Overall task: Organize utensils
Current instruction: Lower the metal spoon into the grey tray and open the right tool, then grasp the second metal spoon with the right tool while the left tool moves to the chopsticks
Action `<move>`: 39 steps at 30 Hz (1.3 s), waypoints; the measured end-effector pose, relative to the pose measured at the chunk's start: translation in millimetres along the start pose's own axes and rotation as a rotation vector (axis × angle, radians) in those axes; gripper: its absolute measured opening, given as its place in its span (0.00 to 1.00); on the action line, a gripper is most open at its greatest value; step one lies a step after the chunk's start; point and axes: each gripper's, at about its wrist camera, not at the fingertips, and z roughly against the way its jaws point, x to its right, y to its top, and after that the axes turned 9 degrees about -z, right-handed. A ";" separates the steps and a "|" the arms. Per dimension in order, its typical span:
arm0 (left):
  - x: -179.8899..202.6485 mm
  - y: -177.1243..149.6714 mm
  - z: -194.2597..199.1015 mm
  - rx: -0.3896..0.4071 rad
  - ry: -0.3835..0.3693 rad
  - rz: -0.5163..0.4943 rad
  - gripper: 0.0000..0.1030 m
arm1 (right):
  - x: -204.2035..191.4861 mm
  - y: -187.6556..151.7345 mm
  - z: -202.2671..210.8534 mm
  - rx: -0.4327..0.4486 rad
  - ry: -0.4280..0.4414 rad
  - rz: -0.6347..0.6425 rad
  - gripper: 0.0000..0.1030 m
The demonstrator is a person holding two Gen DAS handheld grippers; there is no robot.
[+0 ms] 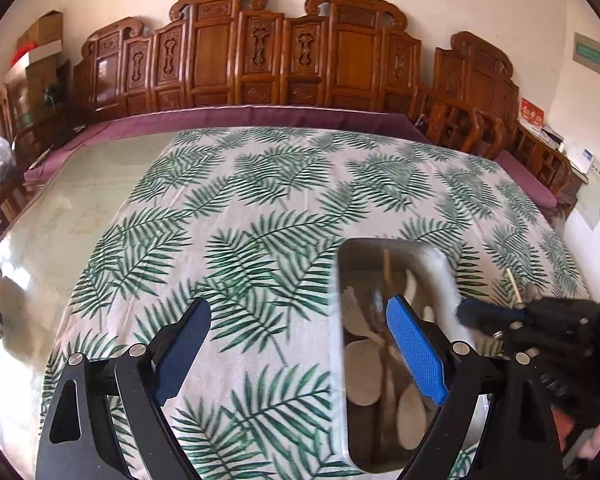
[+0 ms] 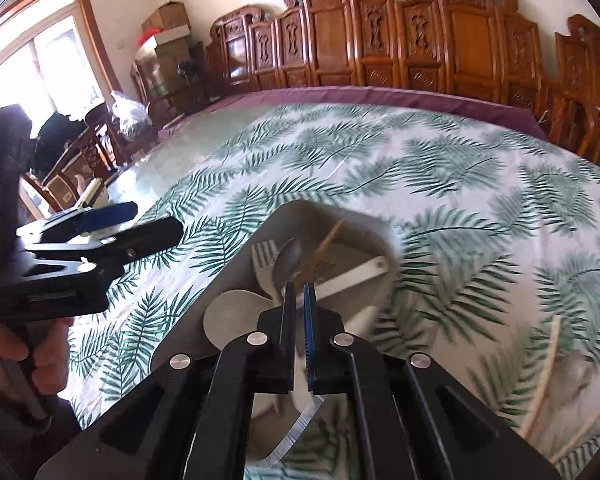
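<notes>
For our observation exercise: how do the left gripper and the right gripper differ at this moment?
The left gripper stands wide open over the leaf-print cloth; the right gripper is shut. The left gripper has nothing between its pads; whether the right gripper grips anything over the tray is unclear. Both have black frames and blue pads.

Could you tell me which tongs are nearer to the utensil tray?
Right. The right tongs are directly over the utensil tray, shut; the left tongs straddle its left edge, open.
</notes>
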 end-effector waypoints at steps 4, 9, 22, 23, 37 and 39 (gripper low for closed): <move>18.6 1.3 7.4 0.026 -0.026 -0.014 0.84 | 21.4 -3.7 37.7 0.037 -0.047 0.007 0.05; 42.6 3.3 16.7 0.054 -0.059 -0.041 0.84 | 53.8 -13.3 74.5 0.063 -0.112 -0.017 0.05; 98.9 0.6 28.7 0.075 -0.124 -0.106 0.84 | 144.4 -56.2 127.1 0.085 -0.315 -0.106 0.22; 102.5 0.4 29.5 0.078 -0.126 -0.108 0.84 | 151.9 -60.5 127.0 0.082 -0.330 -0.118 0.22; 159.4 -10.0 21.4 0.054 -0.169 -0.195 0.84 | 184.7 -82.7 85.0 -0.008 -0.307 -0.187 0.31; 164.5 -12.2 19.4 0.046 -0.174 -0.200 0.84 | 185.3 -81.4 73.1 -0.033 -0.307 -0.180 0.31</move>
